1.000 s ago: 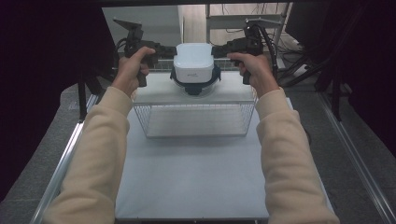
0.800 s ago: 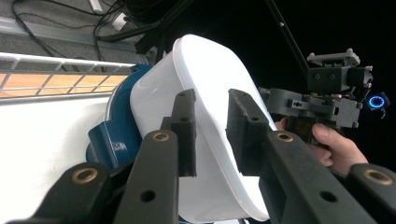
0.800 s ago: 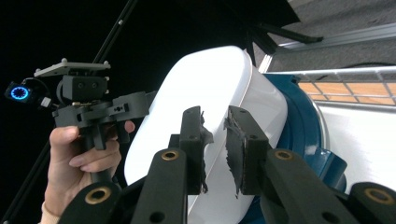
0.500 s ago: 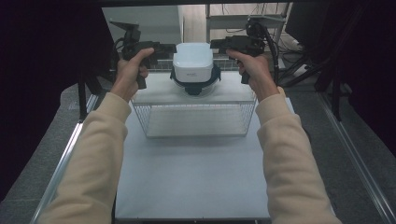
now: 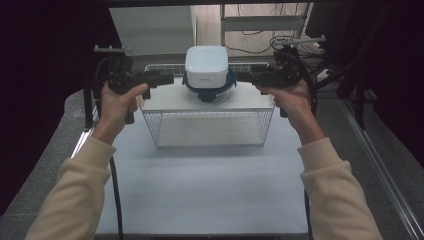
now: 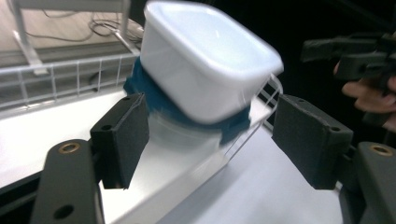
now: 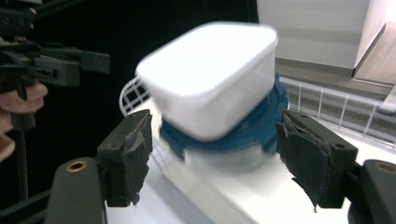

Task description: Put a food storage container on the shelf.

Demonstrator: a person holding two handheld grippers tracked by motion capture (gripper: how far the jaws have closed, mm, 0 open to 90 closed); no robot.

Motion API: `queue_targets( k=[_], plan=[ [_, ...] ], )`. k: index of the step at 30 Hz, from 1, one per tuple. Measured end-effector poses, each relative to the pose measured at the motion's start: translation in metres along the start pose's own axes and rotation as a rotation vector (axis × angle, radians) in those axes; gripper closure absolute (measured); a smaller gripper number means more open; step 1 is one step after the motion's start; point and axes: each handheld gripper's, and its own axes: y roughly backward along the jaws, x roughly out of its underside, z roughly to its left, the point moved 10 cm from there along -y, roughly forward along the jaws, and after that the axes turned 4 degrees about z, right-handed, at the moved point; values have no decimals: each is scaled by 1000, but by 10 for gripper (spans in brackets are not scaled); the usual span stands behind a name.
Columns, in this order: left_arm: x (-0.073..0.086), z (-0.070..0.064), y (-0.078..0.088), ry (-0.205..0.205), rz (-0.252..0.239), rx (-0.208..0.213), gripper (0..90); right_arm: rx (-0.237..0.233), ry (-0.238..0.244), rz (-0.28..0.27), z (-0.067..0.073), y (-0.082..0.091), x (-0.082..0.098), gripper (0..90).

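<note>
Now, position of the stack: a white box (image 5: 206,61) sits on a round container with a blue lid (image 5: 207,89), and both stand on the white top of a wire basket (image 5: 207,132) at the far end of the tabletop (image 5: 200,190).
Direction from the fingers: the stack lies between the two grippers, to the right of the left gripper (image 5: 162,78) and to the left of the right gripper (image 5: 245,76); each points level and inward at it.
Nearer hand: neither clearly; both stand just beside the stack, one on each flank, apart from it.
Long axis: the box looks about square from above, so no side favours a grip.
Left fingers: the jaws have just been opening and stand wide; in the left gripper view the pads (image 6: 122,137) are clear of the blue lid (image 6: 187,116), pressing on nothing.
Right fingers: these too have just been opening; in the right gripper view the worn pads (image 7: 128,154) flank the white box (image 7: 210,79) without contact.
Held: nothing in either gripper.
Judgement: the stack rests on its own on the basket top, and any fresh grip needs both hands to move inward.
</note>
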Motion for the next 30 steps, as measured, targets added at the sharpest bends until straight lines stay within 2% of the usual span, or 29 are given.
queue_targets(
  k=[3, 4, 7, 10, 12, 14, 16, 18, 22, 26, 28, 30],
  plan=[
    [21, -10, 6, -16, 0, -4, 241, 3, 32, -3, 6, 11, 19, 251],
    [33, -13, 8, -28, 8, -12, 236, 5, 36, 2, 8, 14, 25, 248],
    [60, -21, 11, -42, 18, -26, 217, 23, 78, 18, 13, 24, 55, 233],
    [86, -27, 13, -52, 16, -34, 203, 40, 93, 23, 15, 32, 85, 226],
    [104, -29, 13, -60, 29, -38, 195, 28, 82, 28, 14, 36, 107, 217],
    [123, -27, 12, -60, 38, -64, 191, 23, 59, 34, 12, 39, 130, 213],
    [141, -24, 11, -51, 45, -72, 179, 19, 51, 49, 10, 40, 150, 213],
    [160, -21, 8, -43, 62, -84, 176, 35, 47, 80, 5, 39, 175, 209],
    [198, -16, -1, -24, 110, -104, 171, 36, 7, 105, -1, 36, 209, 210],
    [232, -10, -12, 2, 164, -107, 168, 39, -33, 140, -8, 27, 241, 210],
    [241, -6, -15, 10, 178, -116, 168, 37, -48, 164, -10, 22, 254, 210],
    [246, -3, -16, 10, 190, -130, 168, 46, -33, 196, -11, 15, 266, 209]
  ],
)
